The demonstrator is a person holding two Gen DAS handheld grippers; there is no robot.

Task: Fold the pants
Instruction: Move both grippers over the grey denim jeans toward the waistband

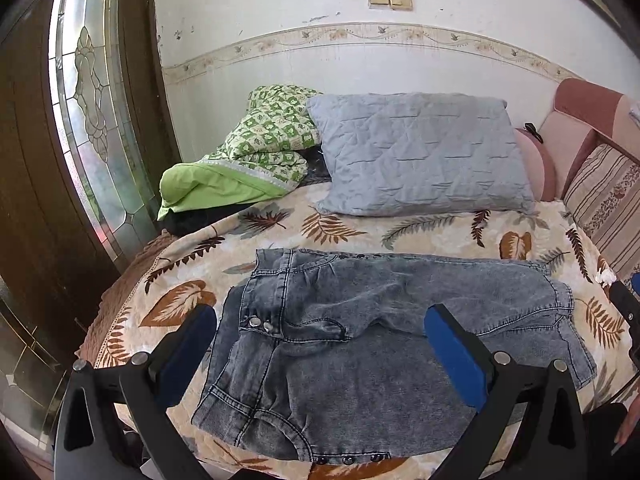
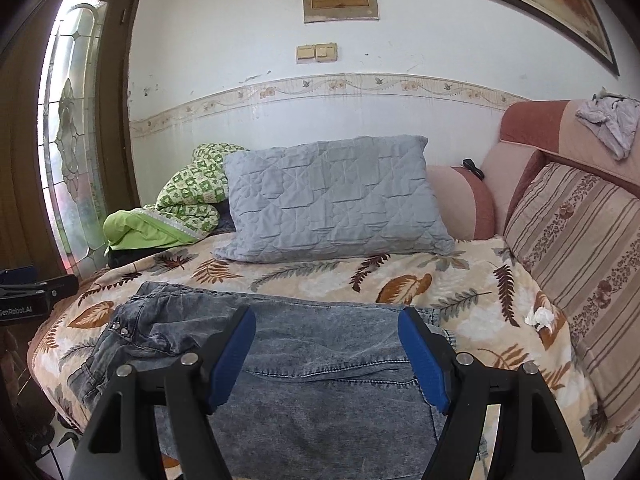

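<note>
Grey-blue washed denim pants (image 1: 360,340) lie on the leaf-patterned bedspread (image 1: 400,232), folded across, waistband and snap buttons toward the left. My left gripper (image 1: 320,320) hovers over the waist end, wide open, nothing between its blue pads. In the right wrist view the same pants (image 2: 320,360) spread below my right gripper (image 2: 326,328), which is also open and empty above the leg end. The right gripper's black body (image 1: 628,316) shows at the right edge of the left wrist view. The left gripper's body (image 2: 36,292) shows at the left edge of the right wrist view.
A grey quilted pillow (image 1: 416,152) and a green patterned quilt (image 1: 256,148) lie at the bed's far side by the wall. A striped cushion (image 2: 580,248) and pink sofa back (image 2: 532,120) stand right. A crumpled tissue (image 2: 540,316) lies nearby. A glass-panelled wooden door (image 1: 80,120) is left.
</note>
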